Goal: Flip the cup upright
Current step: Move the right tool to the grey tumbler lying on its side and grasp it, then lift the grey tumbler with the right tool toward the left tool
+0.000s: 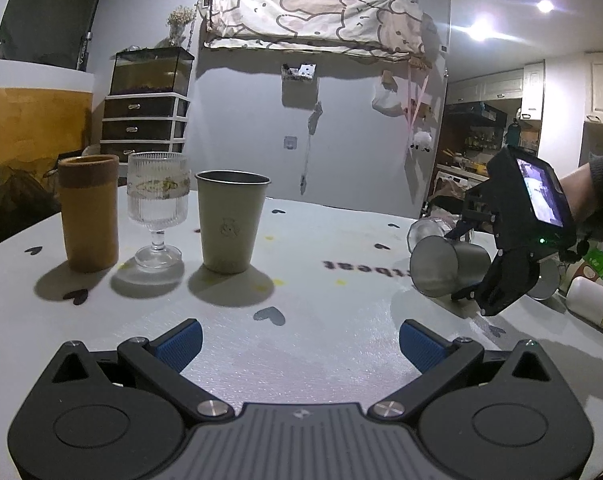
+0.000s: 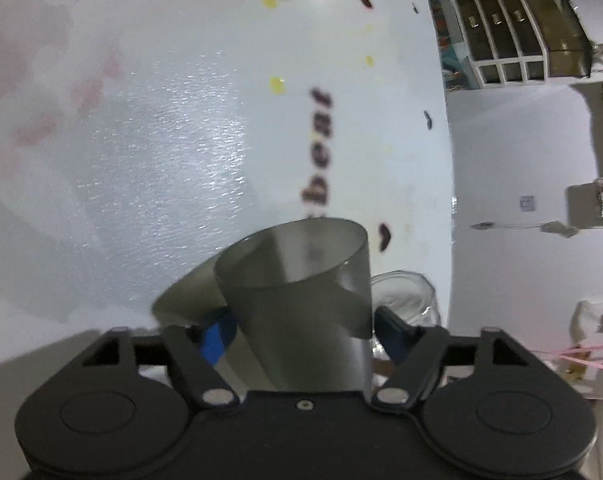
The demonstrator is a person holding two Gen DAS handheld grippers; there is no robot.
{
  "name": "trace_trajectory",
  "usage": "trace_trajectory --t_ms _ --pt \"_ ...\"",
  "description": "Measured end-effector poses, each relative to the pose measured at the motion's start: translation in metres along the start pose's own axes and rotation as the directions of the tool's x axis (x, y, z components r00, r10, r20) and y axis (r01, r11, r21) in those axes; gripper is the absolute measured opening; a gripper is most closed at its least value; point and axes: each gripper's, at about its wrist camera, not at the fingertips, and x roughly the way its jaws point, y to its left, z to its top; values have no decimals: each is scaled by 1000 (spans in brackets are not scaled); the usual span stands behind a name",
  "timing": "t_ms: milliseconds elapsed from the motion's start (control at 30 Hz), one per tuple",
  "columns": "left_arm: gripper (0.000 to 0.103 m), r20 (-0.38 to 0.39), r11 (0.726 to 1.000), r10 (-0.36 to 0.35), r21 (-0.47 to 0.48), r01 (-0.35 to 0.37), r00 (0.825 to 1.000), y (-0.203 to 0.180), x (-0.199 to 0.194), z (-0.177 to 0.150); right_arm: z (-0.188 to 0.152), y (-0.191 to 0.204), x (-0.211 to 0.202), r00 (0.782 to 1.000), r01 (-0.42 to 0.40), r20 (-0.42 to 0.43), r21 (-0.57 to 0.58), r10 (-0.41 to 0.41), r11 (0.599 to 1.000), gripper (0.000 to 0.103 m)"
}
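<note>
A grey metal cup [image 1: 447, 266] is held on its side just above the white table at the right, its flat bottom towards the left wrist camera. My right gripper [image 1: 475, 270] is shut on it. In the right wrist view the same cup [image 2: 301, 292] fills the space between the blue pads, which press its sides, and its closed bottom points away. My left gripper [image 1: 299, 342] is open and empty, low over the table's near edge, well left of the cup.
Three upright vessels stand at the back left: a brown tumbler [image 1: 88, 212], a ribbed stemmed glass [image 1: 158, 208] and a beige metal cup [image 1: 230, 222]. A clear glass [image 1: 425, 228] lies behind the held cup. A white cup [image 1: 591, 306] lies at far right.
</note>
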Motion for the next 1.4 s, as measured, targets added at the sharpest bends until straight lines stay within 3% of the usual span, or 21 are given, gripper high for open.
trace_trajectory --t_ms 133,400,467,533,633,700,767,800,900,933,1067,1100,1233,1333,1400 --pt "103 0 1000 -21 -5 21 1000 0 -1 -1 -4 -3 -14 998 -43 42 100 39 994 73" --pt "103 11 996 -87 -5 87 996 -7 -17 -7 -8 19 -71 979 -195 127 342 161 919 73" --pt "103 21 995 -98 -6 98 995 -8 -22 -8 -10 24 -83 975 -221 129 417 183 881 73" --pt "103 28 994 -106 -8 106 994 -9 -28 -9 -12 26 -92 969 -246 121 527 215 814 73" --pt "103 28 993 -119 -7 119 993 -12 -32 -11 -20 25 -102 953 -268 100 718 287 642 73" --pt "103 23 992 -129 -7 129 991 -14 -31 -11 -29 23 -109 927 -302 135 822 349 484 73" --pt "103 20 991 -134 -6 134 991 -16 -31 -11 -40 25 -114 889 -361 223 878 400 313 73" --pt "103 19 991 -135 -6 135 991 -17 -31 -11 -43 28 -116 876 -376 253 892 410 252 73" --pt "103 13 990 -138 -9 138 990 -16 -31 -12 -52 38 -116 833 -408 370 913 411 6 73" --pt "103 10 990 -142 -12 142 990 -16 -32 -13 -58 42 -114 811 -417 420 903 408 -100 73" --pt "103 -5 988 -152 -42 152 988 -11 -30 -13 -68 63 -105 728 -437 588 794 352 -422 73" --pt "103 -8 988 -148 -54 147 989 -8 -29 -12 -68 68 -104 721 -445 611 771 328 -456 73" --pt "103 -44 984 -140 -121 134 989 4 -24 -6 -63 78 -103 712 -476 642 738 283 -477 75" --pt "102 -83 962 -193 -214 171 978 15 -18 1 -59 79 -108 712 -512 655 732 255 -450 83" --pt "100 -110 929 -260 -298 218 959 21 -11 4 -64 83 -111 701 -538 673 715 234 -446 85"
